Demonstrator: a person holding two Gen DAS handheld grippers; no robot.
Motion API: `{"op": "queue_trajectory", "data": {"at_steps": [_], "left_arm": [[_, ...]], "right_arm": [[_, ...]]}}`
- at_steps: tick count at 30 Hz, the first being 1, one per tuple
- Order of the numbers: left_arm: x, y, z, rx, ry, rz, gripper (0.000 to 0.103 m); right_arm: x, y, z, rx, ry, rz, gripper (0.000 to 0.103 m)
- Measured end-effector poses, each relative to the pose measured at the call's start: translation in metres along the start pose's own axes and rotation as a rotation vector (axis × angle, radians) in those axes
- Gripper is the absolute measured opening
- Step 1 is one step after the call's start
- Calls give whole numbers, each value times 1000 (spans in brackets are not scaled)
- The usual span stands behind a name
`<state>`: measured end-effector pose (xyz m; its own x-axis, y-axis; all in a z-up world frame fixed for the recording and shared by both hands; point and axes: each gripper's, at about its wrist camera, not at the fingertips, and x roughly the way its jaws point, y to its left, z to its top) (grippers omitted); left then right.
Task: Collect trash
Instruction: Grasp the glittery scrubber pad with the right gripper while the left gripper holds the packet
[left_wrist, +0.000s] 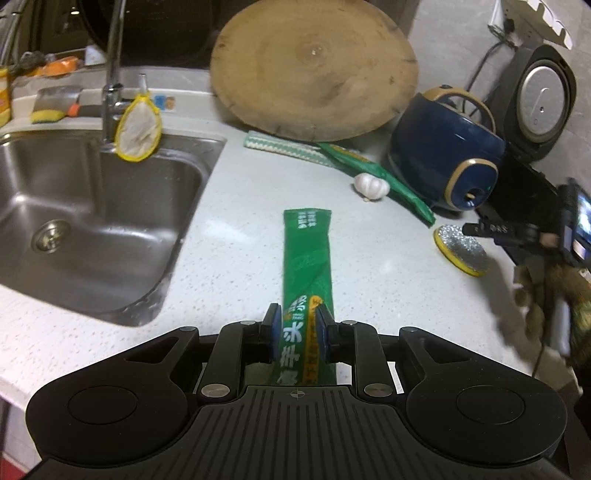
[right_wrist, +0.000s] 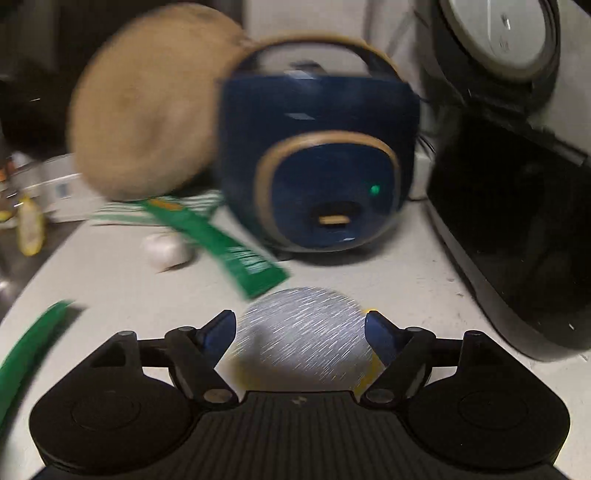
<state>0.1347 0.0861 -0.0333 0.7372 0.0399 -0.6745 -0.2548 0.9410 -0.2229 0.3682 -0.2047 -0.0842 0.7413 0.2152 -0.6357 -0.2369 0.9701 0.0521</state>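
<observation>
between left fingers (left_wrist: 275, 332): green wrapper (left_wrist: 306, 258).

A garlic bulb (left_wrist: 371, 186) lies on the counter (left_wrist: 229, 221) between sink (left_wrist: 92, 221) and cooker (left_wrist: 445, 162).

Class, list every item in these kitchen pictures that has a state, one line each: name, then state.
Left gripper: jaws shut on long green snack wrapper.
Right gripper: jaws open around round silver scouring pad with yellow rim.
Second green wrapper: lying flat on counter.
Black rice cooker: lid open.
Round wooden chopping board: leaning upright.
</observation>
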Motion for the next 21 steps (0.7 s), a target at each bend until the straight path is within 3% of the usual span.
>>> {"op": "queue_trajectory", "data": {"at_steps": [3, 7, 8, 11, 21], "left_arm": [[-5, 0, -1, -9, -4, 3, 23], [-3, 3, 1, -21, 4, 1, 23], [-2, 3, 1, -26, 6, -5, 23], [4, 1, 3, -34, 19, -38, 23], [23, -38, 4, 58, 57, -180, 23]], "right_arm": [[27, -10, 7, 37, 33, -32, 77], [40, -13, 6, 110, 72, 75, 67], [36, -10, 3, 95, 69, 98, 55], [18, 11, -11, 9, 63, 171, 46], [-67, 54, -80, -88, 104, 421, 35]]}}
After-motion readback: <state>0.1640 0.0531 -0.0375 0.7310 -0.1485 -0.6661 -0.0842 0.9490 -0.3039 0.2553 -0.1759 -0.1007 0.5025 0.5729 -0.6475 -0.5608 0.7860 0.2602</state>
